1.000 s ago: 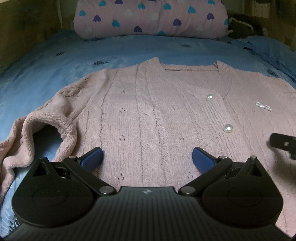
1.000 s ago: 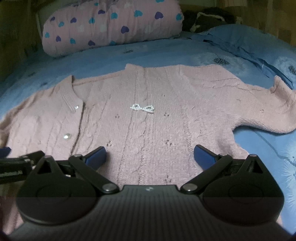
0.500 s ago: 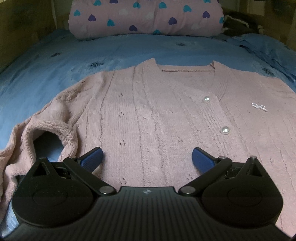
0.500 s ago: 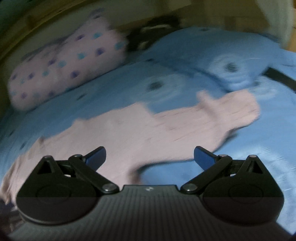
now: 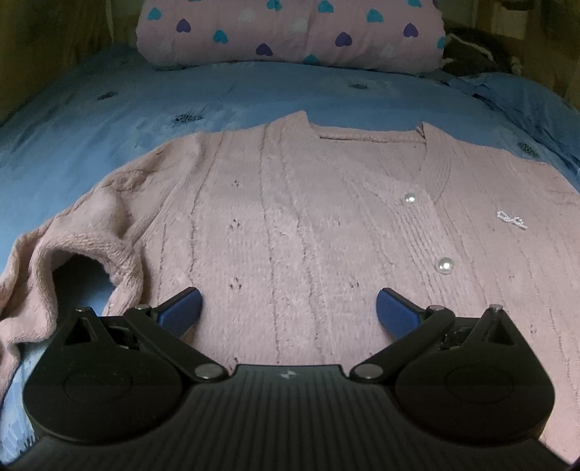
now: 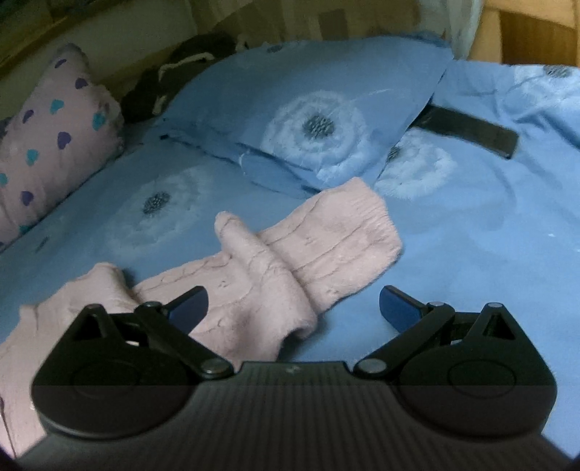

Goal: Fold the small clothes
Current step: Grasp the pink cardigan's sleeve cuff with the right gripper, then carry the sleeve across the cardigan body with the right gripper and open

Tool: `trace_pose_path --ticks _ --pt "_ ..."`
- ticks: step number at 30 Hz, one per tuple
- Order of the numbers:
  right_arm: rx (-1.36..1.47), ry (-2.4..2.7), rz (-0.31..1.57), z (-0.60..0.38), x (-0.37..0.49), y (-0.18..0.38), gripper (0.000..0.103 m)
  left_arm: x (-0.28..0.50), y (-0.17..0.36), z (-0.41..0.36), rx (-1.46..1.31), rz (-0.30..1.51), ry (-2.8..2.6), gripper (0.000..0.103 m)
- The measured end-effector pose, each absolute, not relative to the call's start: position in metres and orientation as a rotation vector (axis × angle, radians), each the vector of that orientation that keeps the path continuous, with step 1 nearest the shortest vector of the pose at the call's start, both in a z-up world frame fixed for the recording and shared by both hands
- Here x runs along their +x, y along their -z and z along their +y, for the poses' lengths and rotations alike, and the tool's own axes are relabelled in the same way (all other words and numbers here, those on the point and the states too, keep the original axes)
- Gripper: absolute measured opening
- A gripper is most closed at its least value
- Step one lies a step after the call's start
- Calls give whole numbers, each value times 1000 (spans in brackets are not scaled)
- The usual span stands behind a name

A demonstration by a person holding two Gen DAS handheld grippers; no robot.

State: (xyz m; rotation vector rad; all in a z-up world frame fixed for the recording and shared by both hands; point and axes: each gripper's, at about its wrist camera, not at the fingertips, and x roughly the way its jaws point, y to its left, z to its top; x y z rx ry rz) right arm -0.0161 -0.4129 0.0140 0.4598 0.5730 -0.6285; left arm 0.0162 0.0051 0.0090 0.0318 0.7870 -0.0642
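Note:
A pink knitted cardigan (image 5: pixel 308 224) with pearl buttons lies flat, front up, on a blue bedsheet (image 5: pixel 108 119). Its left sleeve (image 5: pixel 65 253) is bunched at the left edge. My left gripper (image 5: pixel 288 306) is open and empty, low over the cardigan's lower left front. In the right wrist view the cardigan's right sleeve (image 6: pixel 308 246) stretches out, wrinkled, its cuff toward the right. My right gripper (image 6: pixel 293 304) is open and empty just above that sleeve, the left finger over the fabric, the right finger over bare sheet.
A pink pillow with hearts (image 5: pixel 290 32) lies at the head of the bed. A blue dandelion-print pillow (image 6: pixel 308 119) and a black strap (image 6: pixel 471 130) lie beyond the right sleeve. Dark clothing (image 6: pixel 174 79) sits in the far corner.
My right gripper has swung to the right, from over the cardigan's front to over the right sleeve. My left gripper has drawn slightly back. Both stay open.

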Motion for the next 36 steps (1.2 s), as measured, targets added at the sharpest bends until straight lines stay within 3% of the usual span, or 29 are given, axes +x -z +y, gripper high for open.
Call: trace_pose_path --ticks 7,9,11,23,36 --pt "489 609 620 -427 6 1 68 18 -7 1 49 776 57 103" --pt "448 612 620 -425 7 3 41 18 -7 -1 51 776 55 103" --pt "477 573 600 -429 3 3 27 21 -7 -1 49 778 55 103" --pt "486 569 470 -420 -11 -32 24 23 -12 3 38 799 67 103" --pt "321 355 329 -324 5 -96 24 22 -24 17 10 798 62 103"
